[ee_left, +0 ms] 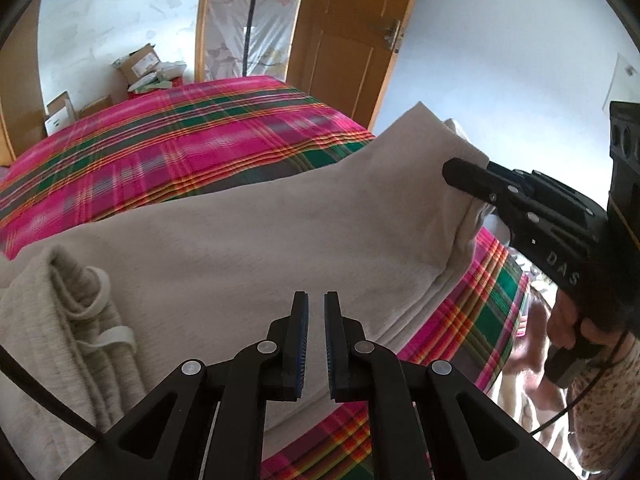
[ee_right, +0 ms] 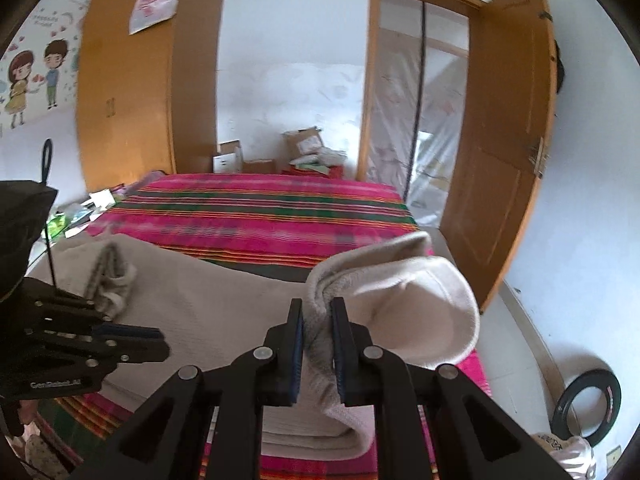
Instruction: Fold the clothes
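Right gripper clamped on the beige garment's bunched corner, lifted off the bed's near right edge so I can fold it over, left gripper nearly together, holding nothing, hovering mid-cloth

Right gripper, lower centre of its own view: jaws clamped on a fold of cloth. Left gripper, lower centre: jaws nearly closed, nothing between them.
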The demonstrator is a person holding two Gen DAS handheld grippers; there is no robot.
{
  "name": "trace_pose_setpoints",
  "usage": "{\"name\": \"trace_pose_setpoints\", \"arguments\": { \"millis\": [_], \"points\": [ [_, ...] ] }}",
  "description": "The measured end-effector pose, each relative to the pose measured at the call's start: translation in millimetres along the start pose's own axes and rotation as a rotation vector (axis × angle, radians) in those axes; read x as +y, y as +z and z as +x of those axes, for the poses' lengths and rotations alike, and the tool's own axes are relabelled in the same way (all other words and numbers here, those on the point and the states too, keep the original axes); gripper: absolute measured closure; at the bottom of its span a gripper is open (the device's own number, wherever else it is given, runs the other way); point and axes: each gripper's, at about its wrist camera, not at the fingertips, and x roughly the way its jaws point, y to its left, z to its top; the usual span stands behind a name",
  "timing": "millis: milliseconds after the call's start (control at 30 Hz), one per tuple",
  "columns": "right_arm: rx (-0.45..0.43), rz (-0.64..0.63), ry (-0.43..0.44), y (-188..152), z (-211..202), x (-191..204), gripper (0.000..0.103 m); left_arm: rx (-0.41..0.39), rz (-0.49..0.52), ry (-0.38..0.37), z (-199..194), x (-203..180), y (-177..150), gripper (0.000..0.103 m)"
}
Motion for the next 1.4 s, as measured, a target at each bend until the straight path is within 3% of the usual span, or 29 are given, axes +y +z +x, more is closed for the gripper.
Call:
{"name": "trace_pose_setpoints", "arguments": {
  "millis": [333, 667, 767, 933, 1100, 1233, 1300, 1400],
  "points": [
    [0.023, -0.095, 0.09, 5.7, 26.6, 64.2, 0.09, -0.076, -0.055, 0.023, -36.0, 20.4, 0.1, 0.095],
    [0.119, -0.344, 0.151, -22.5, 63.7, 141.2, 0.088, -0.134, -0.14, 0.067, -65.5, 56.2, 2.3, 0.095],
    [0.124, -0.386, 0.118, -28.8, 67.2, 153.1, 0.086, -0.141, -0.178, 0.053, -69.4, 67.4, 5.6, 0.095],
    [0.081, -0.355, 0.185, -27.1, 51.7, 149.5, 0.083, -0.146, -0.197, 0.049, -71.8, 75.9, 11.5, 0.095],
    [-0.028, -0.301, 0.265, -20.3, 9.0, 122.0, 0.083, -0.117, -0.197, 0.006, -61.8, 74.5, 15.9, 0.095],
    [-0.049, -0.239, 0.181, -10.9, -2.3, 81.0, 0.083, -0.097, -0.172, -0.027, -54.5, 67.1, 19.5, 0.095],
    [-0.011, -0.208, 0.089, -10.1, 2.7, 57.5, 0.083, -0.09, -0.152, -0.033, -51.8, 61.7, 21.3, 0.095],
    [0.074, -0.099, 0.042, -13.2, 18.6, 18.9, 0.083, -0.062, -0.096, -0.076, -45.7, 50.3, 21.7, 0.086]
  ]
}}
